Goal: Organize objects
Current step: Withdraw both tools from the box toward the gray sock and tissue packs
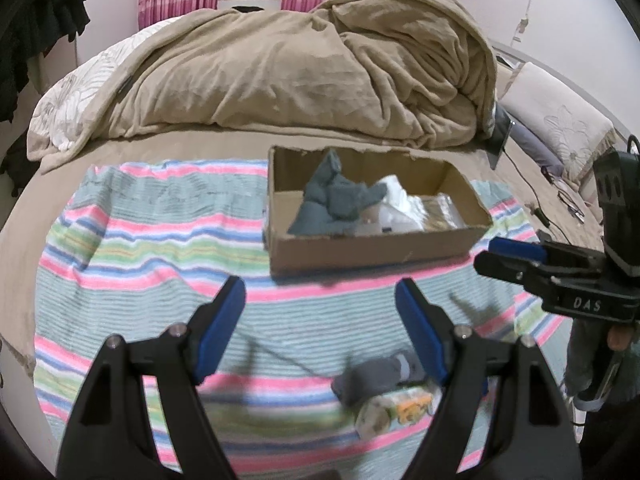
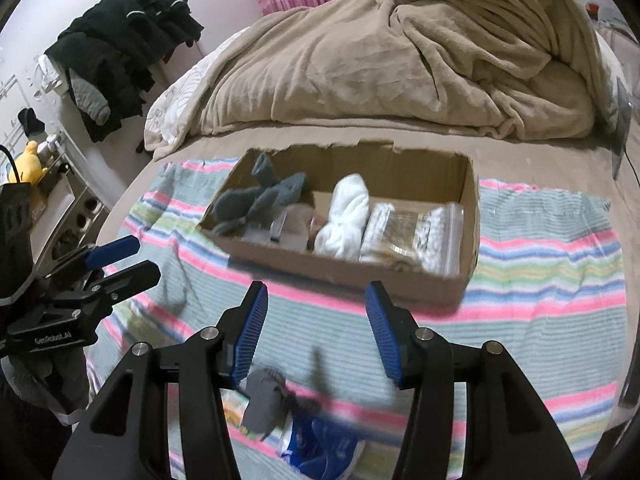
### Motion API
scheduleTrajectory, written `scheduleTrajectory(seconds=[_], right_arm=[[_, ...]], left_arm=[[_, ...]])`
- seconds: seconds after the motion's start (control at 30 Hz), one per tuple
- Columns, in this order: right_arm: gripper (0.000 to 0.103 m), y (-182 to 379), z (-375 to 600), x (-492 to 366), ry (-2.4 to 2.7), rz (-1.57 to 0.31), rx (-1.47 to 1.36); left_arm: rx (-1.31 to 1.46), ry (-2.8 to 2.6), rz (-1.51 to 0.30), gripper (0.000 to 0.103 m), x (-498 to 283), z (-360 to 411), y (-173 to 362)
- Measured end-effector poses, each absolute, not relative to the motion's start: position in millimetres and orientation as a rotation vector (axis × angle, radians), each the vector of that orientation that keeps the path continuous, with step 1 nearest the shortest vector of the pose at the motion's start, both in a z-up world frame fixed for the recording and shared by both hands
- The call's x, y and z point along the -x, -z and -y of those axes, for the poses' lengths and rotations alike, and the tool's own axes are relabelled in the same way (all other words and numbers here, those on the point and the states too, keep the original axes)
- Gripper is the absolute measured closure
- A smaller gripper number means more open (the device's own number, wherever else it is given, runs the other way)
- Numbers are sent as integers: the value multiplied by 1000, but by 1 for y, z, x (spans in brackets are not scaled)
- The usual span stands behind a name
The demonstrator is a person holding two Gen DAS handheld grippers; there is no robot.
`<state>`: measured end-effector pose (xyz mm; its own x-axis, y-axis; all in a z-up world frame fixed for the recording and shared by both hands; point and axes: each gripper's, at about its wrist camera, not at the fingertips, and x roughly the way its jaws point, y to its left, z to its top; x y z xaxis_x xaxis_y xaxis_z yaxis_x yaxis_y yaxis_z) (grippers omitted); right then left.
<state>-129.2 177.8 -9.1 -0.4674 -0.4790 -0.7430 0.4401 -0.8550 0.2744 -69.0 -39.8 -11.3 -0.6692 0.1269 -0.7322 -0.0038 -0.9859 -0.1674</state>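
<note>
- Left tongs (image 1: 320, 308) apart, empty, above striped towel (image 1: 140, 248).
- Right tongs (image 2: 316, 320) apart, empty, near cardboard box (image 2: 360, 272) holding socks (image 2: 256, 200).

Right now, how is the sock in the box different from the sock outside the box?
The blue-grey sock lies inside the box, sprawled out; the darker grey sock lies bunched on the striped towel near the packets. The blue-grey one looks bigger and fluffier. Both are soft, greyish, and held by no hand-held gripper.
</note>
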Motion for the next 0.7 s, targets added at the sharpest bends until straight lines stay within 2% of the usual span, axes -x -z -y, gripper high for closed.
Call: scheduleTrajectory(seconds=[0.7], right_arm=[[49, 59, -155, 78, 2222, -38, -1299]], left_arm=[[1373, -2749, 259, 24, 25, 33, 54]])
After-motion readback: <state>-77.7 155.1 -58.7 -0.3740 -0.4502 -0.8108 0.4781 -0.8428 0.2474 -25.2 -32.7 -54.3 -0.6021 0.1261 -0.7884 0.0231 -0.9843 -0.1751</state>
